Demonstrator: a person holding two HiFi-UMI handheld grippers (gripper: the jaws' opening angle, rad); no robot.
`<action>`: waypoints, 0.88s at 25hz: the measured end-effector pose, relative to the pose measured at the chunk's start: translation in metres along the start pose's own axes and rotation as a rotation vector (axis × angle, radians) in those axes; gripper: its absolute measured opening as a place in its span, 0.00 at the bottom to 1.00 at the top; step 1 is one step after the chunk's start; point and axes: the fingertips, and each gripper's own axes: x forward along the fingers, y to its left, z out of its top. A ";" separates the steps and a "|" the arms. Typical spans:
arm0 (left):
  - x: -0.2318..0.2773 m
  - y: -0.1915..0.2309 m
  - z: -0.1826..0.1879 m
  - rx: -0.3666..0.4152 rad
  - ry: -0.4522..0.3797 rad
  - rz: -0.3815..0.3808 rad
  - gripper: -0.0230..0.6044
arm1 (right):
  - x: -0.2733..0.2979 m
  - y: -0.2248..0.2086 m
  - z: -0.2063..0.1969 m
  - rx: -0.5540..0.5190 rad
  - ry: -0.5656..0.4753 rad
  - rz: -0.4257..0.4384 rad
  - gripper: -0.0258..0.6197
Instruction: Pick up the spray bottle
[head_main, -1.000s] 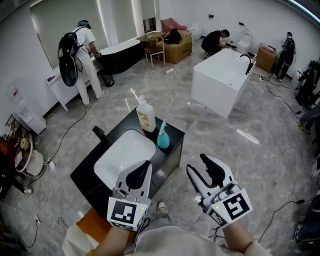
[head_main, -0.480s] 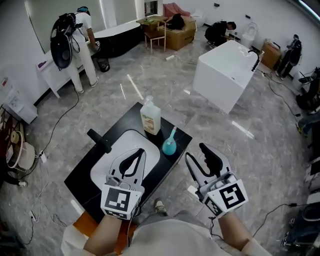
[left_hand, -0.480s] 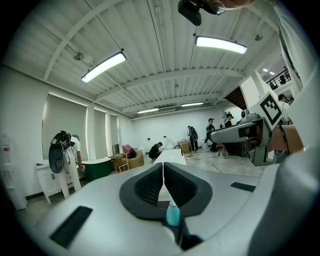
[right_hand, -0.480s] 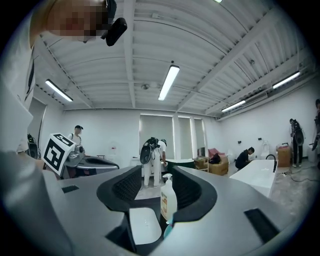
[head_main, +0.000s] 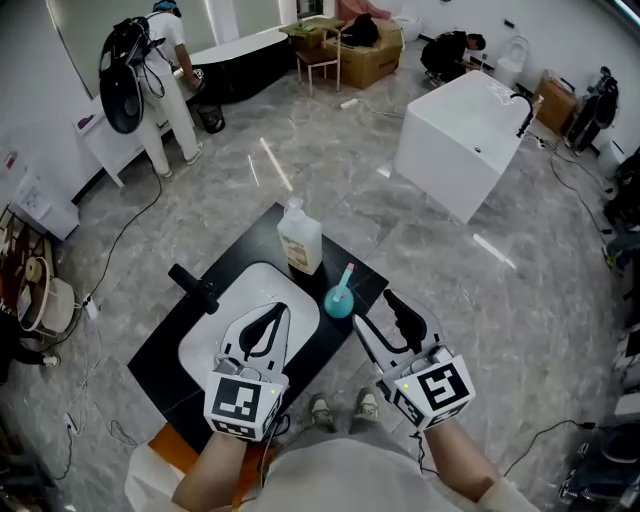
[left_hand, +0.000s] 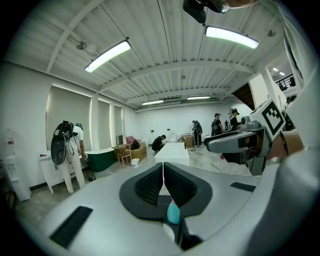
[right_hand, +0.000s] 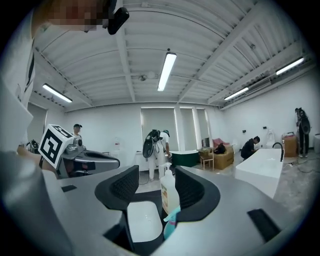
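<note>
A small teal spray bottle with a pink nozzle stands on the black counter, at its right edge beside the white basin. Behind it stands a taller clear bottle with a white pump head and a label. My right gripper is just right of the teal bottle, its jaws opening, with nothing between them. In the right gripper view the clear bottle and the teal bottle show past the open gripper. My left gripper hovers shut over the basin; its view shows the gripper closed above the teal bottle.
A black faucet stands at the basin's left. On the grey marble floor beyond are a white block-shaped tub, a person with a backpack at a white bench, a chair and boxes. Cables trail along the floor on both sides.
Both grippers have moved forward and down toward the counter. The right gripper now sits close beside the teal bottle with its jaws wider apart. The left stays shut over the basin.
</note>
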 end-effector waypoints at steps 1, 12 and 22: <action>0.004 0.002 -0.003 0.000 0.013 0.012 0.08 | 0.004 -0.004 -0.005 0.017 0.001 0.015 0.43; 0.052 0.019 -0.071 -0.033 0.126 0.033 0.08 | 0.067 -0.010 -0.082 0.055 0.110 0.151 0.53; 0.084 0.014 -0.140 -0.097 0.236 -0.008 0.08 | 0.108 -0.030 -0.175 0.101 0.236 0.134 0.57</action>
